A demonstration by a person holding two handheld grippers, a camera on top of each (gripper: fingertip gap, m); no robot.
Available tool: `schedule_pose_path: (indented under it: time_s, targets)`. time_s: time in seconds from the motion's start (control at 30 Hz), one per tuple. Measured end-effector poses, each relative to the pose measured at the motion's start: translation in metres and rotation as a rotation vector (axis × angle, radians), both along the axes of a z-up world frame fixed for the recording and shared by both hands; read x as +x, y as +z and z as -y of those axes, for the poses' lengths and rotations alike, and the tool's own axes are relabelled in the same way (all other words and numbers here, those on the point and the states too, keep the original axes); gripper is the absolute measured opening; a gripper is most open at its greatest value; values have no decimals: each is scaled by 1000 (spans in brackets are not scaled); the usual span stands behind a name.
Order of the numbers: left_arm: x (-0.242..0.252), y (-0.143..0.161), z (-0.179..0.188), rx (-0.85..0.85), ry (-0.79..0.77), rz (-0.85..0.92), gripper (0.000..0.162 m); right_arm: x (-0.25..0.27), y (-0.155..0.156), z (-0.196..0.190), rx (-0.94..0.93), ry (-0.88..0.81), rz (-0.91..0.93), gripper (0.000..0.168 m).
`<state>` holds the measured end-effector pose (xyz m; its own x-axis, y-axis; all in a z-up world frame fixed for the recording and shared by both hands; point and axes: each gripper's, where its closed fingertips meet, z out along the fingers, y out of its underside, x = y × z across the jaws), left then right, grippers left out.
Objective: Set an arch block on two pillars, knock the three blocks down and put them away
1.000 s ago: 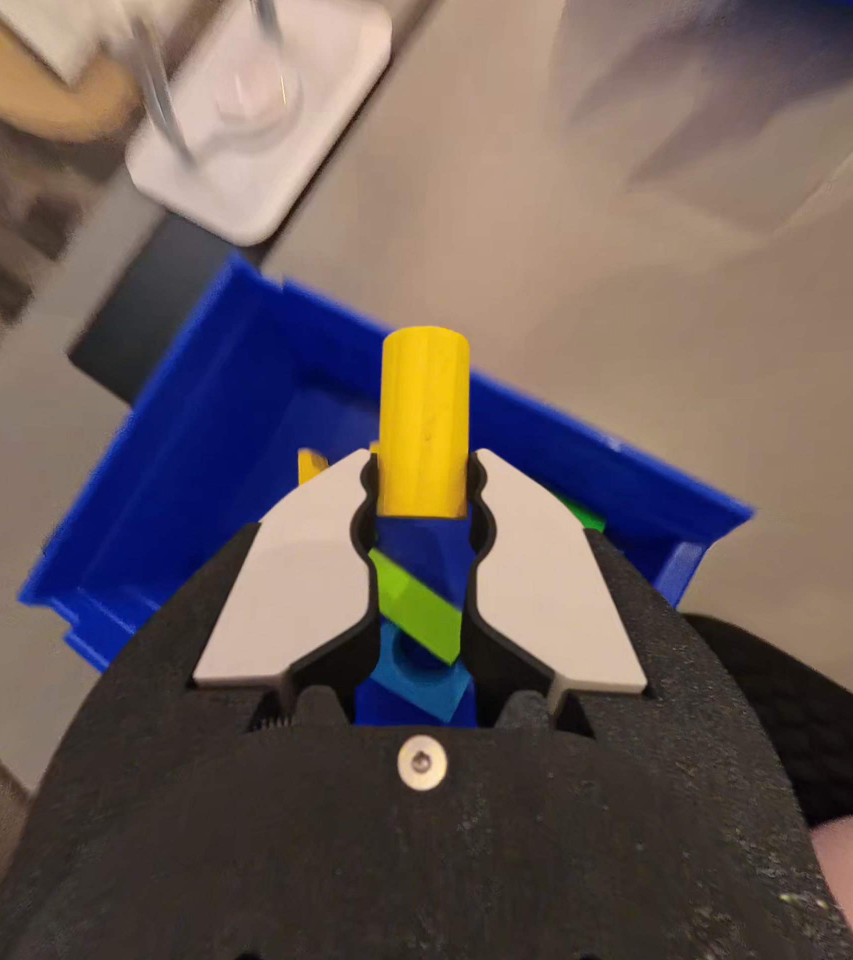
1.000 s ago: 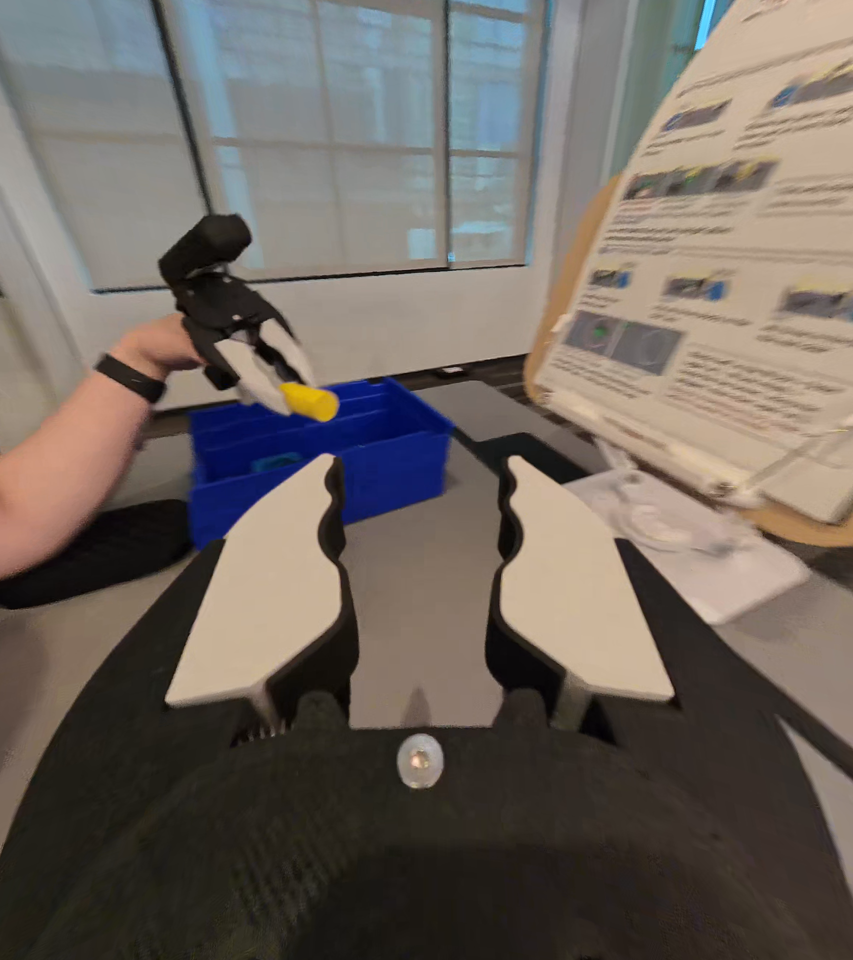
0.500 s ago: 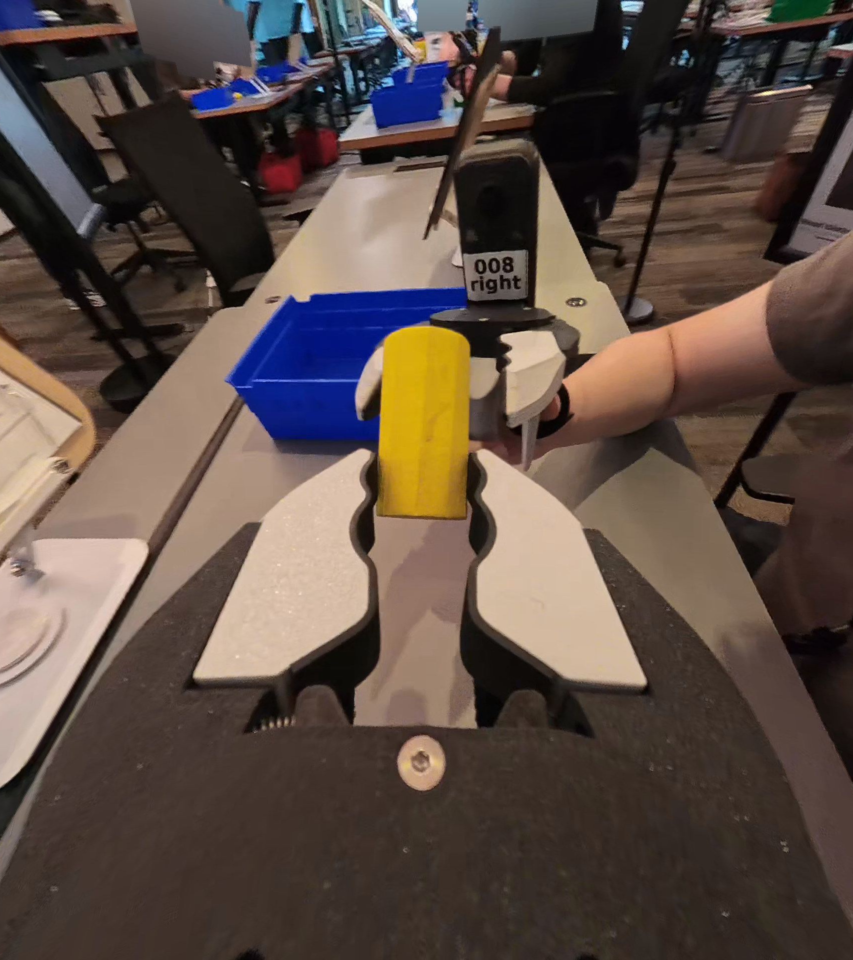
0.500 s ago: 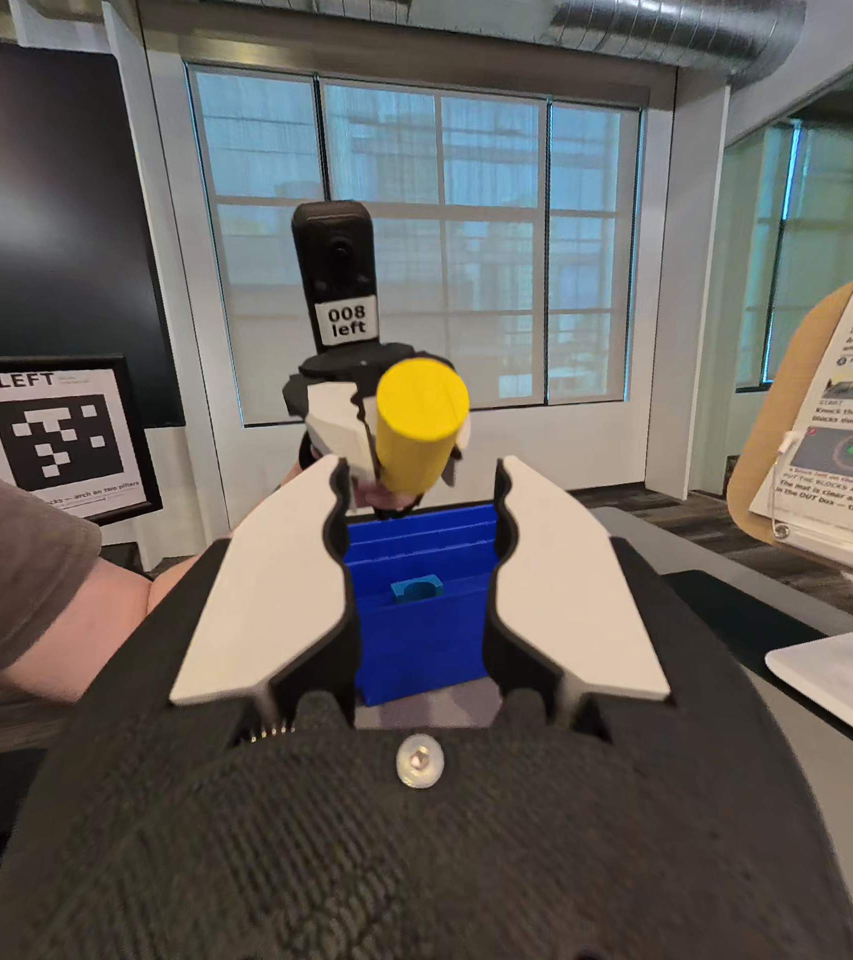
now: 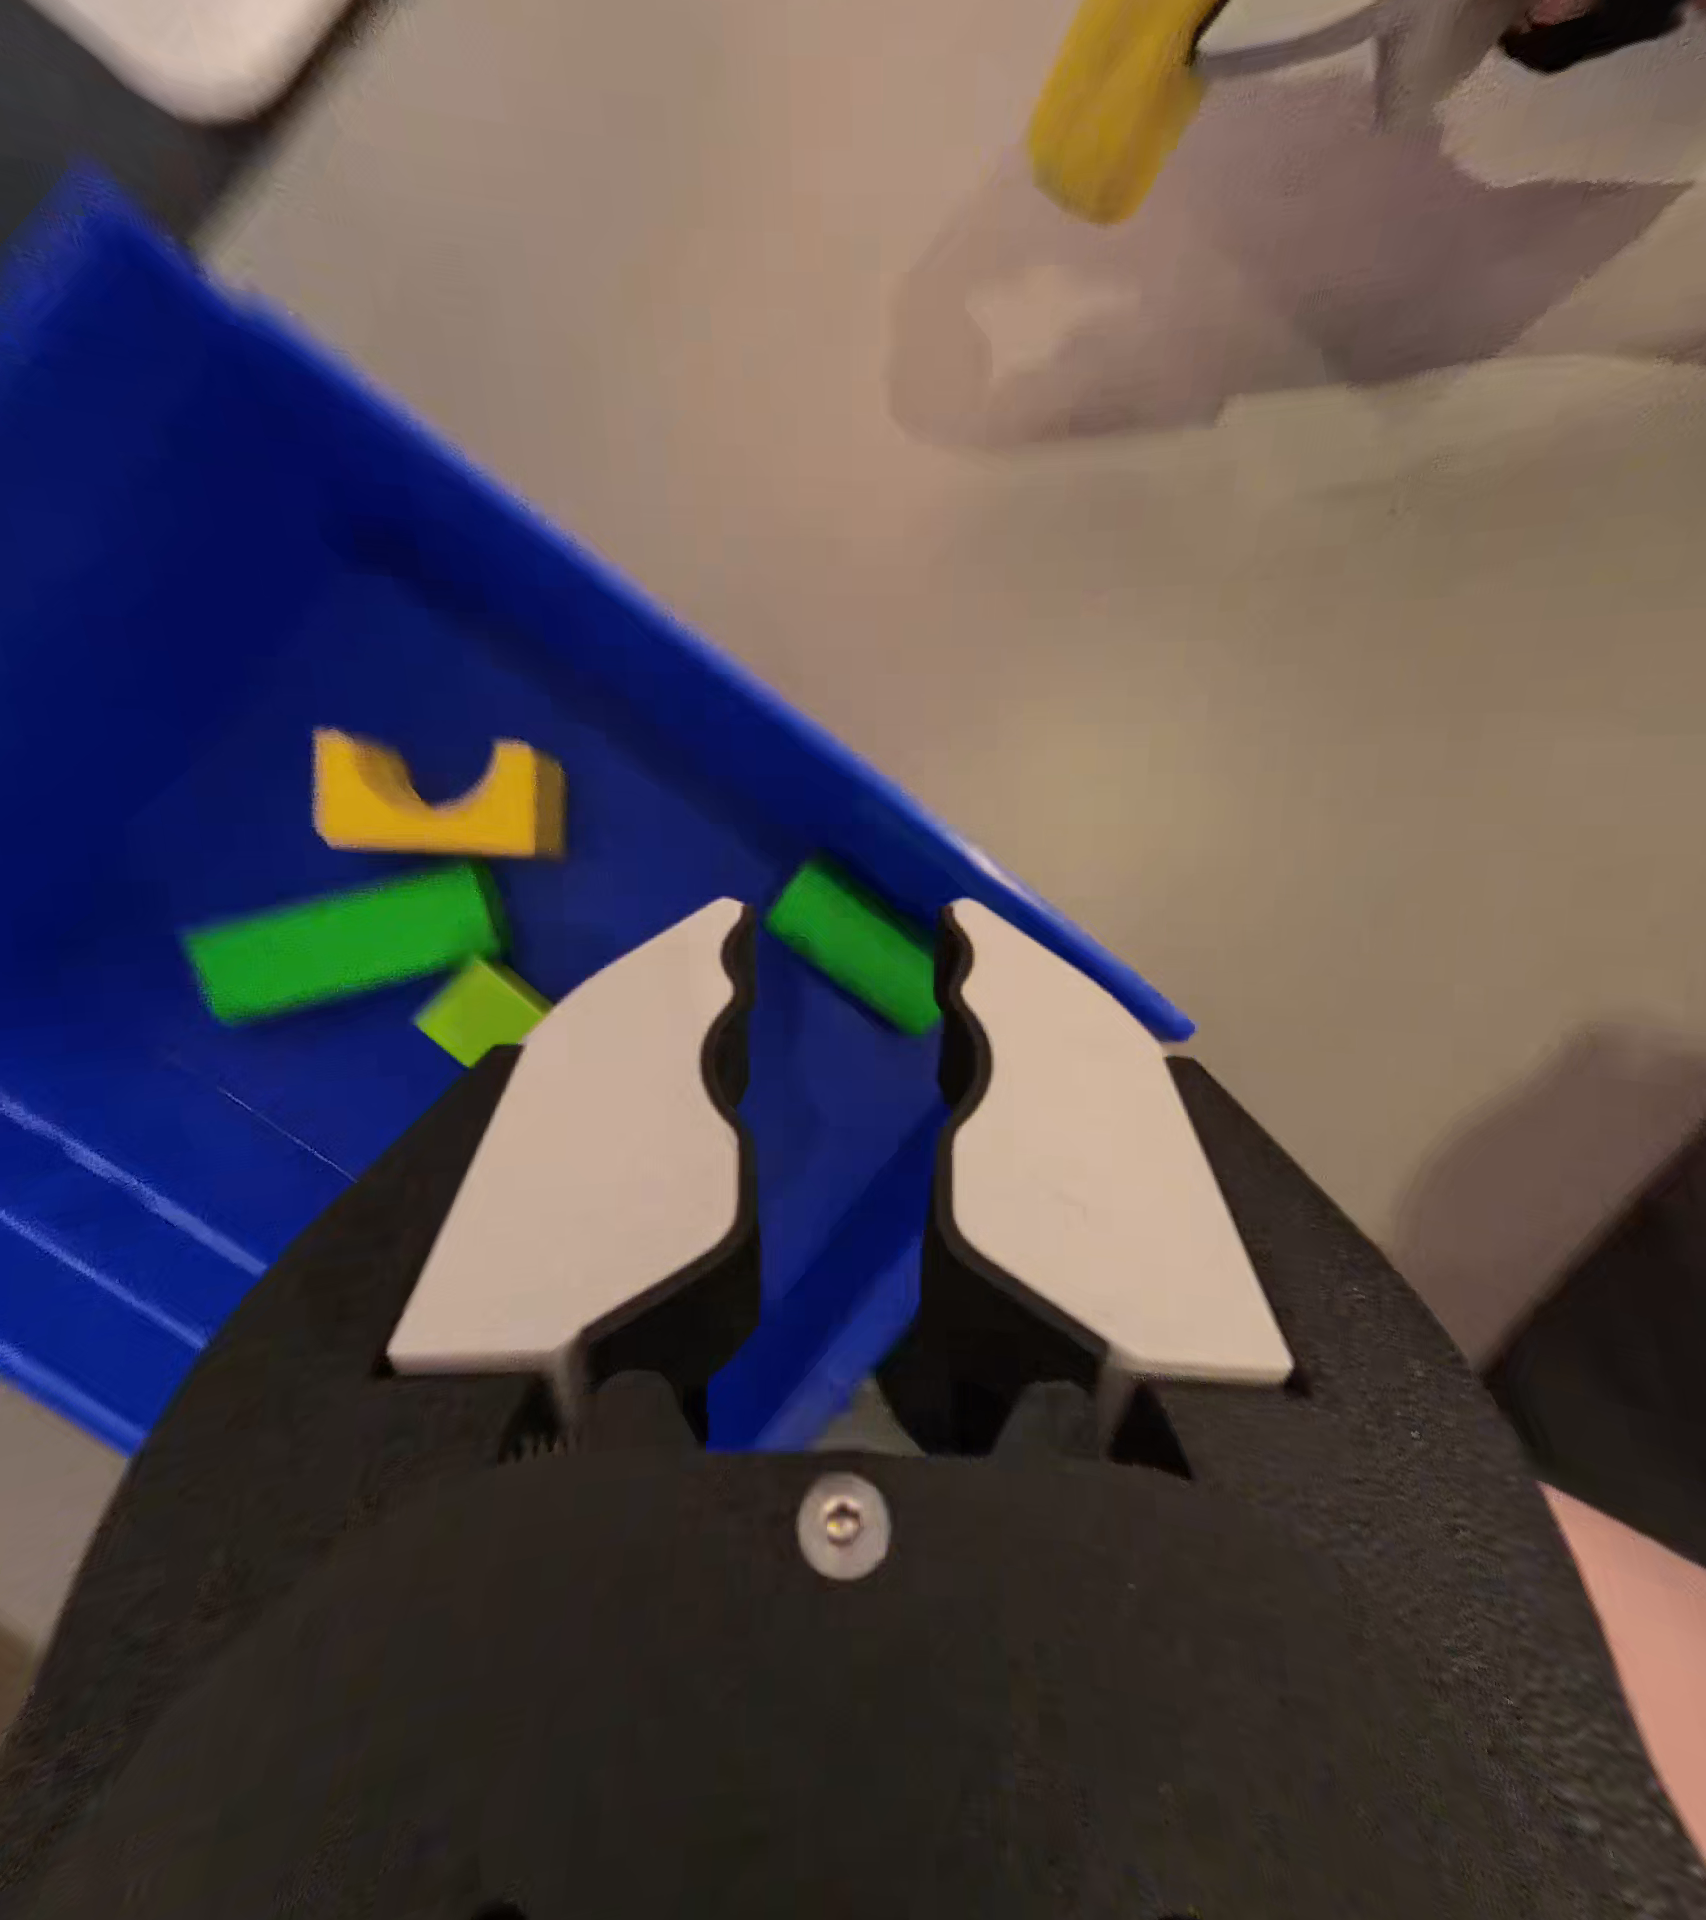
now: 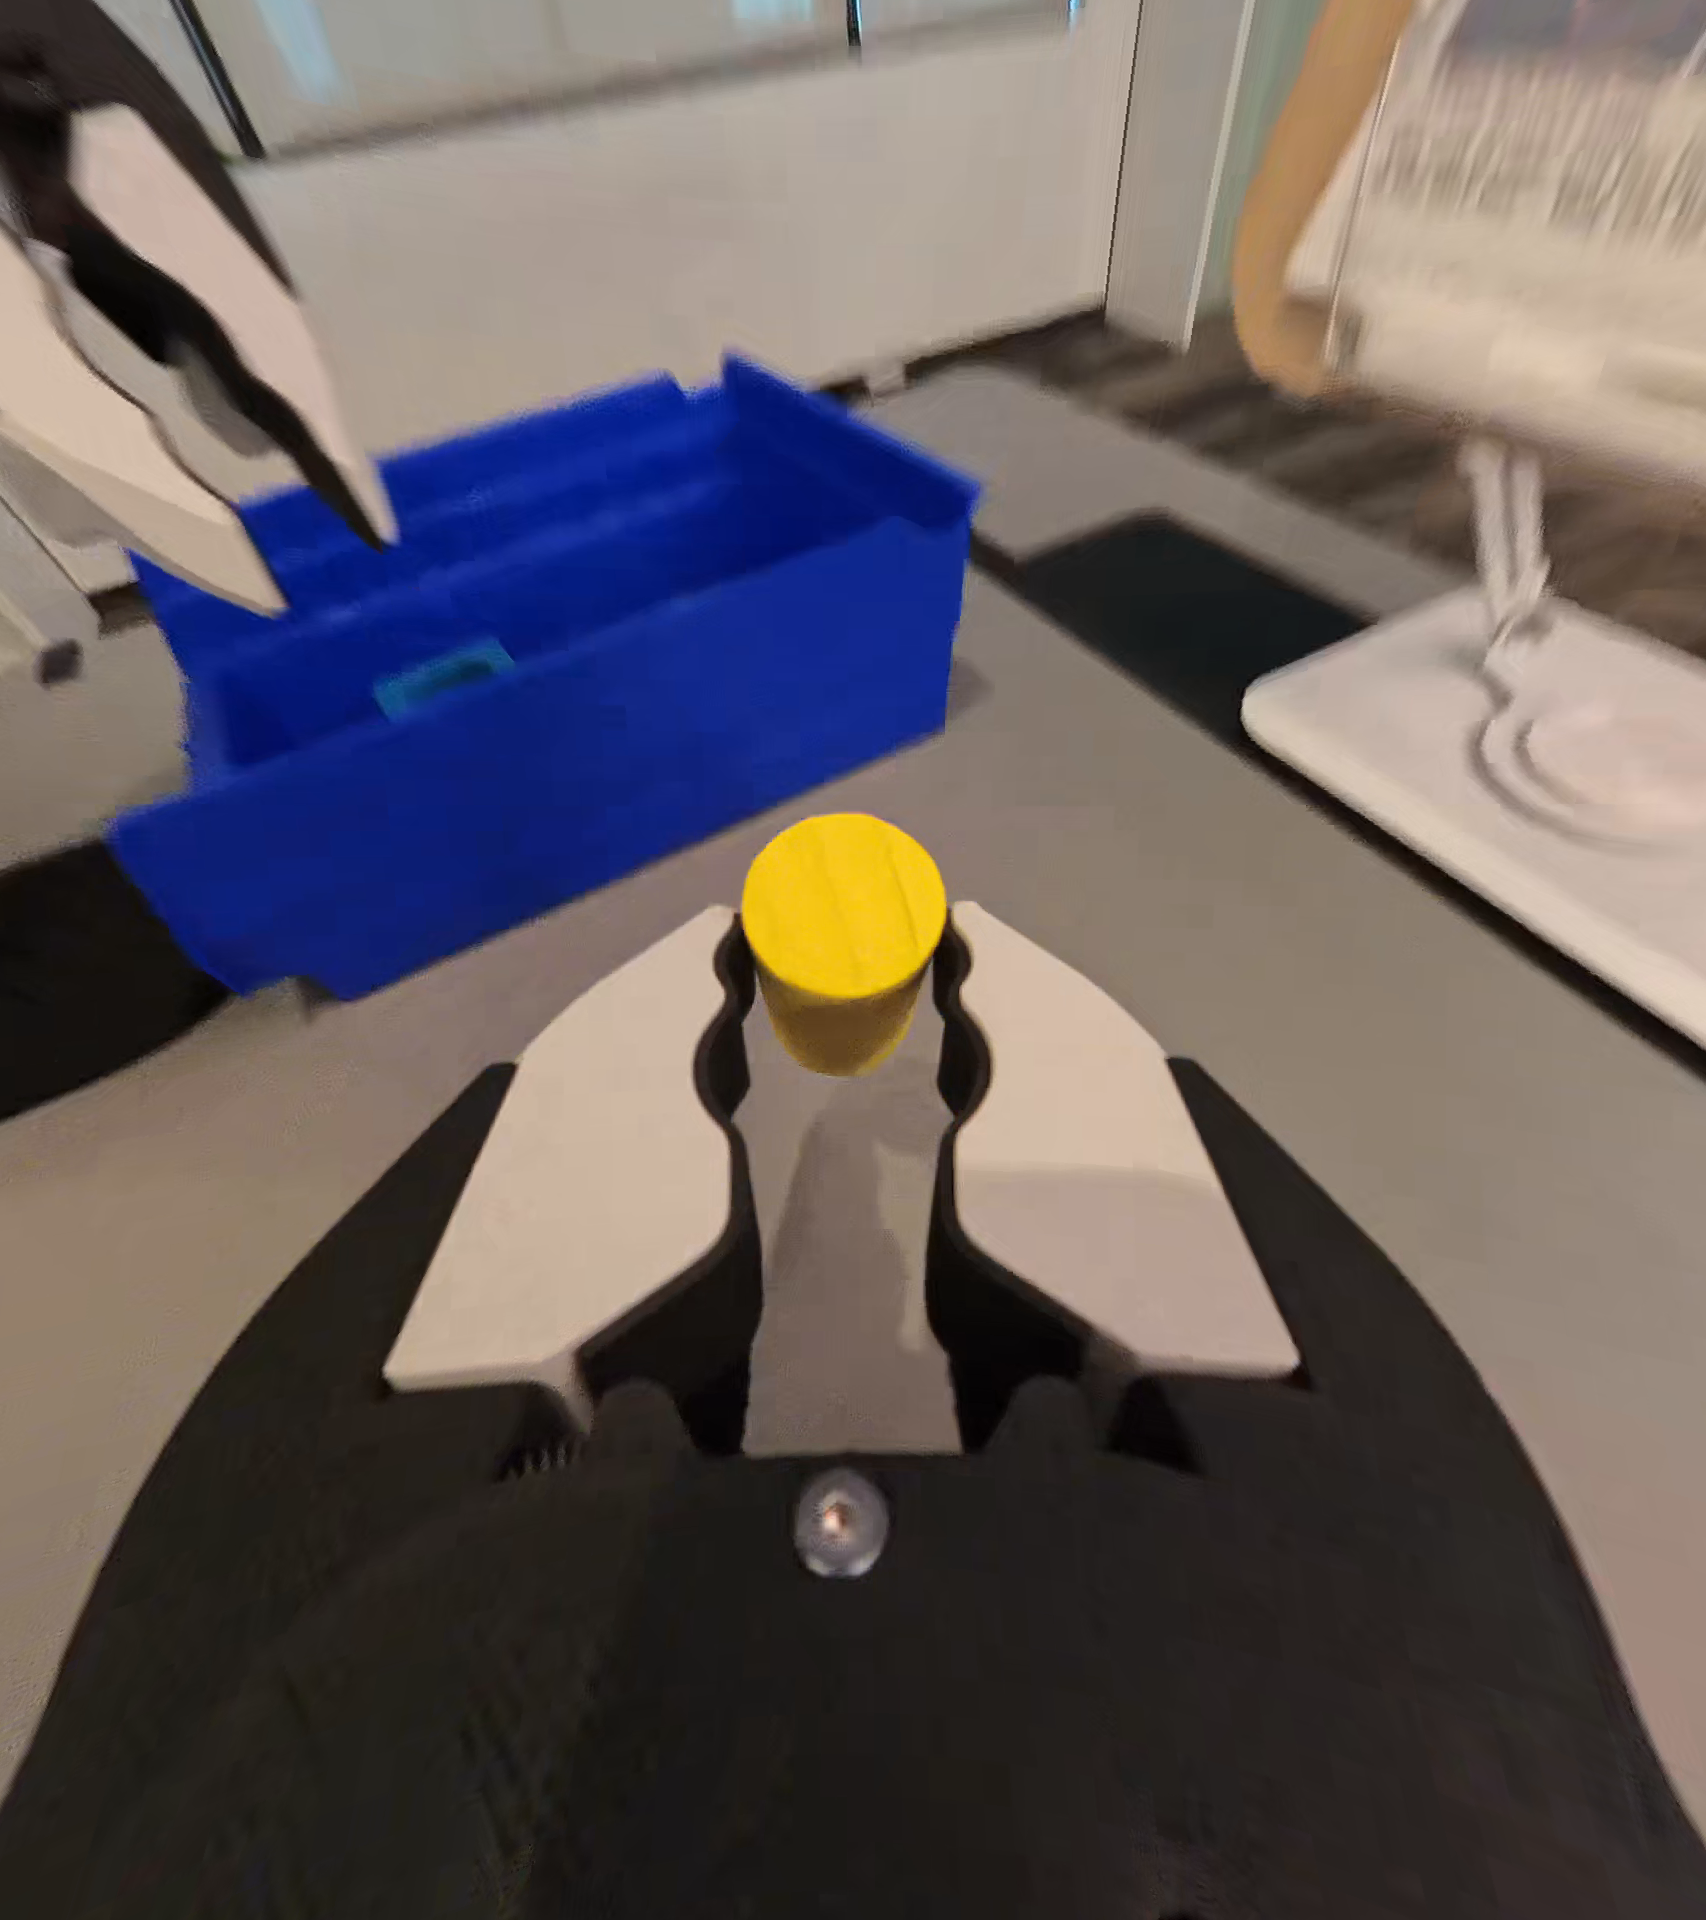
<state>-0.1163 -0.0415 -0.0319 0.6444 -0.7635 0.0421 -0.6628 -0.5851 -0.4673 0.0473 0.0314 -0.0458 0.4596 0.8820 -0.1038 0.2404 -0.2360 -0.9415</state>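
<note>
My right gripper (image 6: 841,935) is shut on a yellow cylinder block (image 6: 841,904); both pads press its sides and it is held above the grey table. The cylinder also shows blurred at the top of the left wrist view (image 5: 1109,114), in the right gripper. My left gripper (image 5: 844,920) is open and empty, pointing down over the blue bin (image 5: 153,520). In the bin lie a yellow arch block (image 5: 433,800), two green blocks (image 5: 340,940) (image 5: 854,961) and a light green one (image 5: 480,1023). The left gripper (image 6: 319,571) hangs over the bin (image 6: 568,810) in the right wrist view.
A teal block (image 6: 438,675) lies in the bin. A white stand base (image 6: 1555,831) with an instruction board stands at the right. A black mat (image 6: 1171,592) lies behind the bin. The grey table (image 6: 1140,935) spreads in front. The gap from one gripper's tips to the other's is roughly 20 cm.
The yellow cylinder passed from my left gripper to my right one: the right pads closed on it and the left let go. The left gripper swung back down over the bin.
</note>
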Motion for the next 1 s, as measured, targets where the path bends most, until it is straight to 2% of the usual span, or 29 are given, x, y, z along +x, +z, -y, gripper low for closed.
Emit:
schedule_pose_path:
  time_s: [0.13, 0.23, 0.37, 0.53, 0.63, 0.8, 1.0]
  targets:
    - [-14, -33, 2, -258, 189, 40, 26, -6, -35, -20, -28, -50, 116, 34]
    - [-10, -55, 9, -403, 214, 35, 27, -7, -55, -22, -27, -52, 203, 34]
    - [-13, -78, 10, -455, 237, -76, 31, -5, -69, -22, 13, -60, 276, 35]
    - [-13, -95, 10, -493, 265, -166, 35, -4, -68, -22, 39, -68, 265, 35]
    - [-9, -102, 13, -555, 285, -164, 30, -3, -65, -22, 66, -72, 240, 35]
    - [-10, -104, 12, -576, 348, -149, 37, -7, -77, -22, 52, -65, 276, 35]
    - [-8, -104, 12, -586, 332, -133, 33, -7, -80, -26, -14, -67, 286, 35]
